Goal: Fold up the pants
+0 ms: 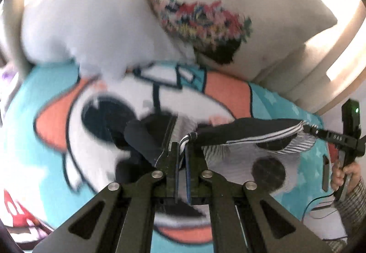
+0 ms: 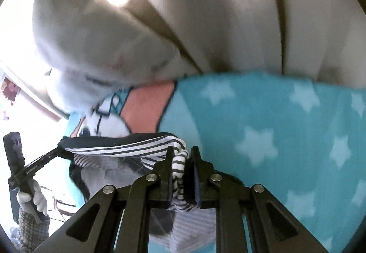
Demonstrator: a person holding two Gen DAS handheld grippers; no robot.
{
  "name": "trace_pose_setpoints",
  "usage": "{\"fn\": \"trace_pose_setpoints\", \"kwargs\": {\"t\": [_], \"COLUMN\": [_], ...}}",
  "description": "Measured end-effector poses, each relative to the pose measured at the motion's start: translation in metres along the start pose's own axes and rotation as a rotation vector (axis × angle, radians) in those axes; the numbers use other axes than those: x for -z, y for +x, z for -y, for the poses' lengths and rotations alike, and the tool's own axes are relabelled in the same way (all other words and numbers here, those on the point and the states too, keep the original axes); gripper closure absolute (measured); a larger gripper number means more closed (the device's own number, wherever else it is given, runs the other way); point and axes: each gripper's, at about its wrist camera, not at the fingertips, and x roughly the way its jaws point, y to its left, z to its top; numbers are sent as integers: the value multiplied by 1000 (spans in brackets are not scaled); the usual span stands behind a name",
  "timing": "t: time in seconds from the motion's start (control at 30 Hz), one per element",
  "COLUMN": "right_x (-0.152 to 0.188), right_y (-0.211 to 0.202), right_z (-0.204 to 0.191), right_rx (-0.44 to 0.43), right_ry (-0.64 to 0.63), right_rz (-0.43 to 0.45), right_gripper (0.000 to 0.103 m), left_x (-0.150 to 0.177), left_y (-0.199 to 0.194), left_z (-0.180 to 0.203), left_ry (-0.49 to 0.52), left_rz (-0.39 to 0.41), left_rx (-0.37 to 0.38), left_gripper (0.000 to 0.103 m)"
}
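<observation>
The pants [image 1: 247, 133] are dark with white side stripes and a striped lining. They hang stretched between my two grippers above a bed. My left gripper [image 1: 183, 150] is shut on one end of the pants' edge; dark cloth droops to its left. My right gripper [image 2: 181, 157] is shut on the striped cloth at the other end [image 2: 180, 161]. In the left wrist view the right gripper [image 1: 320, 133] is at the far right, held by a hand. In the right wrist view the left gripper [image 2: 57, 153] is at the far left.
The bed has a turquoise blanket [image 2: 274, 127] with white stars and a cartoon print [image 1: 114, 115]. A white plush pillow [image 1: 80, 24] and a cream embroidered pillow [image 1: 228, 12] lie at the far side. A beige padded headboard [image 2: 228, 12] stands behind.
</observation>
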Motion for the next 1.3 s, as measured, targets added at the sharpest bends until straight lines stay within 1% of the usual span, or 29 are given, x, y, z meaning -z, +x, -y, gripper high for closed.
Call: {"fn": "trace_pose_setpoints", "kwargs": {"t": [0.03,0.1,0.13,0.2,0.3,0.33,0.4,0.43,0.47,0.5,0.53,0.57,0.6,0.67,0.77,0.83,0.87,0.93,0.97,1.0,1.03,1.07,1.1,1.23,1.27,1.3], "right_x": [9,40,51,76,94,99,102,102,100,99,96,92,88,80,70,70,72,79,83,85,84,83,78,57,54,53], "right_y": [1,1,-2,-4,3,3,-2,-7,-14,-22,-32,-39,-45,-50,-41,-30,-19,-5,-2,0,-1,-5,-14,-57,-65,-68], "right_z": [0,5,7,6,10,11,15,17,19,22,27,31,39,53,59,60,59,52,49,44,39,35,27,-7,-16,-22], "right_rx": [-5,-8,-5,15,41,39,27,21,24,31,41,45,48,49,25,14,28,55,61,61,53,58,74,147,181,212], "right_ry": [8,21,21,9,-14,-15,-2,5,6,8,15,27,53,115,166,186,186,160,147,128,120,110,78,-77,-128,-170], "right_rz": [-9,-34,-45,-81,-103,-107,-109,-106,-99,-82,-49,-25,6,50,55,15,-33,-92,-107,-118,-124,-108,-71,106,149,176], "right_gripper": [88,88,88,88,86,84,82,78,74,64,55,52,50,50,50,50,50,50,53,75,82,84,85,85,85,81], "left_x": [12,38,49,68,90,94,99,101,102,103,106,108,110,117,117,116,116,115,114,114,113,112,111,102,101,98], "left_y": [-3,-1,4,8,16,18,13,6,0,-7,-14,-19,-24,-35,-46,-51,-55,-58,-59,-60,-59,-59,-59,-59,-59,-59], "left_z": [-2,-8,-9,-13,-24,-30,-45,-54,-60,-67,-75,-82,-88,-94,-95,-92,-89,-85,-83,-81,-80,-79,-77,-68,-64,-59], "left_ry": [-22,-73,-93,-115,-146,-174,-245,-286,-310,-340,-372,-397,-418,-447,-471,-471,-466,-458,-455,-453,-453,-452,-451,-425,-414,-401], "left_rz": [-5,-25,-39,-72,-132,-153,-159,-146,-132,-113,-95,-82,-70,-52,-30,-18,-10,1,5,8,9,11,15,25,29,32], "left_rx": [7,17,12,-22,-85,-93,-79,-66,-60,-55,-54,-55,-58,-66,-62,-59,-57,-52,-50,-48,-45,-41,-36,-12,-8,-3], "left_gripper": [99,99,98,98,98,98,98,98,95,89,85,82,82,82,81,81,81,78,77,77,77,77,77,77,76,75]}}
